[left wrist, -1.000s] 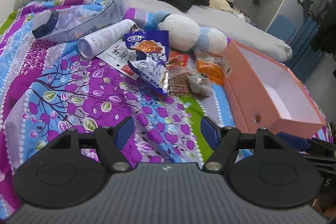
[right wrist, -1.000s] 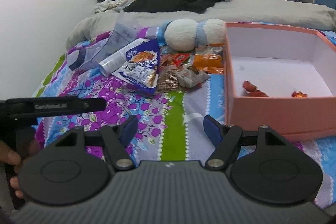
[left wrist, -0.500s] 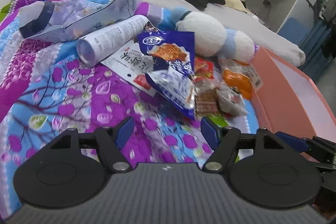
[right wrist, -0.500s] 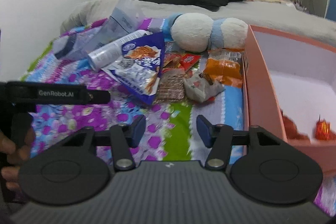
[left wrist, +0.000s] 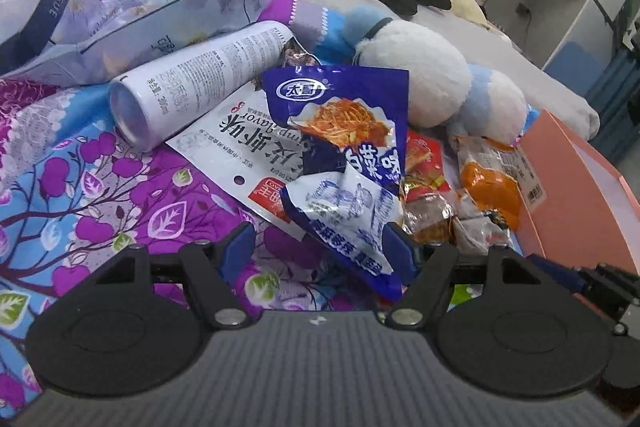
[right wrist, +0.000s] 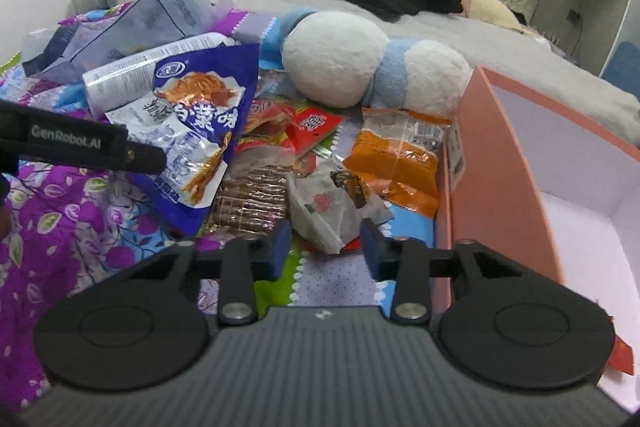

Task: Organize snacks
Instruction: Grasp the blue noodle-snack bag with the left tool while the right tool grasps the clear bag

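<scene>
We see the left gripper (left wrist: pixel 319 246) with its fingers wide apart, the lower corner of the blue snack bag (left wrist: pixel 348 163) lying between the tips, unpressed. The right gripper (right wrist: pixel 325 243) has just been closing its jaws; its fingers stand partly apart, the clear small packet (right wrist: pixel 332 209) between and just ahead of the tips, not pinched. Beyond lie the orange packet (right wrist: pixel 394 163), the white can (left wrist: pixel 196 79) and the plush toy (right wrist: pixel 372 71). Right of the right fingers stands the pink box (right wrist: pixel 496 163) on the patterned bedspread (left wrist: pixel 100 187).
</scene>
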`<state>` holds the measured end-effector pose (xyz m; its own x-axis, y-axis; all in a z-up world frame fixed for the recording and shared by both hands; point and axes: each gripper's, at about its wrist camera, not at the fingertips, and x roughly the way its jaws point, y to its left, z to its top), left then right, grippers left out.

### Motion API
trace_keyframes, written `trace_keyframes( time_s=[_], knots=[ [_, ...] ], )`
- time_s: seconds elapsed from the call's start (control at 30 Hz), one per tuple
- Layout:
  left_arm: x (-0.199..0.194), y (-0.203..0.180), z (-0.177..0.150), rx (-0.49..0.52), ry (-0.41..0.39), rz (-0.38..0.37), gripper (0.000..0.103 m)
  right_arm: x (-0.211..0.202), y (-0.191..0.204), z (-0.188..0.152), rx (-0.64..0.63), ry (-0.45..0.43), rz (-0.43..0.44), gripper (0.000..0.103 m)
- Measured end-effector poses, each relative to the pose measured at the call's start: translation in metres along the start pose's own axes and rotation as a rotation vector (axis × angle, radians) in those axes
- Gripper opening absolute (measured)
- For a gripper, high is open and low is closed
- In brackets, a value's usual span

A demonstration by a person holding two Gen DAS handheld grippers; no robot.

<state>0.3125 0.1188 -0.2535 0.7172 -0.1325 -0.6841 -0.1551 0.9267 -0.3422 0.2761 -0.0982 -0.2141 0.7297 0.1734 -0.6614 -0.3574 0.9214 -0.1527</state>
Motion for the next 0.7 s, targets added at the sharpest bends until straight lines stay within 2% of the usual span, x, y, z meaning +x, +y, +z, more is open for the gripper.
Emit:
trace_keyframes(
  time_s=[0.07, 0.1, 0.2, 0.23, 0.43, 0.7],
  knots=[
    [0.006, 0.002, 0.000, -0.007, 0.008, -0.008, 0.071, 0.006, 0.003, -0.002, -0.016, 0.005, -0.002, 0.035],
    [0.008, 0.002, 0.000, -0.006, 0.010, -0.010, 0.069, 0.009, 0.004, -0.003, -0.027, 0.010, -0.006, 0.030],
    [0.013, 0.000, -0.001, -0.002, 0.011, -0.018, 0.057, 0.017, 0.007, -0.007, -0.047, 0.034, -0.004, 0.021],
    [0.014, -0.001, -0.001, -0.007, 0.010, -0.026, 0.048, 0.018, 0.008, -0.007, -0.051, 0.033, -0.006, 0.015],
    [0.006, -0.009, -0.003, -0.026, 0.002, -0.045, 0.030, 0.007, 0.008, -0.005, -0.064, 0.024, 0.010, 0.012],
    [-0.030, -0.020, -0.027, -0.025, 0.024, -0.028, 0.022, -0.029, 0.010, -0.014, -0.077, 0.028, 0.037, 0.010]
  ],
)
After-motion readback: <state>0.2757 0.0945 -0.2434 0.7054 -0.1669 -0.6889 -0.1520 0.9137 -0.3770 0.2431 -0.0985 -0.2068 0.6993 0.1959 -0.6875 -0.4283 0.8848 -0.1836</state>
